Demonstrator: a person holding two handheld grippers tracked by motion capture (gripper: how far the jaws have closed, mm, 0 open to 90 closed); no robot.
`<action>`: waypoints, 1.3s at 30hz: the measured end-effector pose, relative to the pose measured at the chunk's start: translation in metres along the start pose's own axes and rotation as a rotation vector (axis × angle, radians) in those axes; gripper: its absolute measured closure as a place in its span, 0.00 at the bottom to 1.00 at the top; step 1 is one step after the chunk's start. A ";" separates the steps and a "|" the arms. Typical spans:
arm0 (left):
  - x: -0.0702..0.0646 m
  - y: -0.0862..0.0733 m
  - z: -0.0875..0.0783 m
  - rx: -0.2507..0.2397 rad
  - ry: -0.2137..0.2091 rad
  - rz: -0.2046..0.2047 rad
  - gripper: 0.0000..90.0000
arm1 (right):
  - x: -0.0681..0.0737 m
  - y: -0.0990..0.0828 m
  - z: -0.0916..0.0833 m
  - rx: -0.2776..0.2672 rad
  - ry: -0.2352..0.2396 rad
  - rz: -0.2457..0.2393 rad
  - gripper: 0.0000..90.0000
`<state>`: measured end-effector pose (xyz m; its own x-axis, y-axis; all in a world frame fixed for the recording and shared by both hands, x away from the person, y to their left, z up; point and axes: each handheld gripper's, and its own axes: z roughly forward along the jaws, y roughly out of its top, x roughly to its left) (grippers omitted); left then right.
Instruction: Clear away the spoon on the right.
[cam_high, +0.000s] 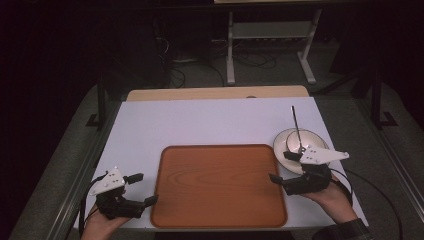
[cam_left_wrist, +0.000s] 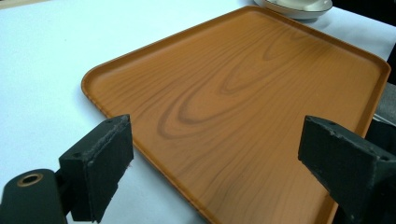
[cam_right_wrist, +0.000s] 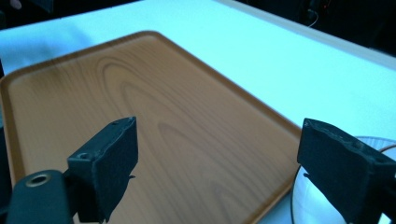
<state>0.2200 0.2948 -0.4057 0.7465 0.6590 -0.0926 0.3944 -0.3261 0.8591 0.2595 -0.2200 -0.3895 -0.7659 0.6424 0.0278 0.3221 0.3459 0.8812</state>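
A brown wood-grain tray (cam_high: 218, 185) lies empty at the front middle of the white table. My left gripper (cam_high: 142, 189) hovers at the tray's left front corner, jaws wide open, nothing between them. My right gripper (cam_high: 284, 166) is at the tray's right edge, also open and empty. Just behind it sits a white bowl (cam_high: 292, 139) with a dark thin utensil (cam_high: 296, 127) standing in it. In the left gripper view the tray (cam_left_wrist: 243, 93) spreads ahead, the bowl (cam_left_wrist: 299, 8) at its far corner. The right gripper view has the tray (cam_right_wrist: 140, 121) ahead and the bowl's rim (cam_right_wrist: 299, 196) at lower right.
The white table (cam_high: 210, 122) has a wooden strip (cam_high: 215, 93) along its far edge. Beyond it stands a white metal frame (cam_high: 270, 45) on a dark floor with cables. A person's hands hold both grippers at the table's front edge.
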 end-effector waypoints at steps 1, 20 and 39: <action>0.000 0.000 0.000 -0.002 0.002 0.002 0.11 | -0.002 0.003 0.000 -0.002 -0.006 -0.006 0.13; 0.000 0.000 -0.001 -0.007 0.001 0.002 0.11 | -0.021 0.018 0.005 0.003 -0.030 -0.004 0.13; 0.002 -0.001 -0.001 -0.001 0.008 -0.001 0.11 | -0.036 0.039 0.008 -0.010 -0.038 -0.017 0.14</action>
<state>0.2203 0.2971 -0.4063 0.7417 0.6648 -0.0894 0.3946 -0.3246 0.8596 0.3041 -0.2240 -0.3600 -0.7493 0.6622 -0.0056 0.3034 0.3508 0.8860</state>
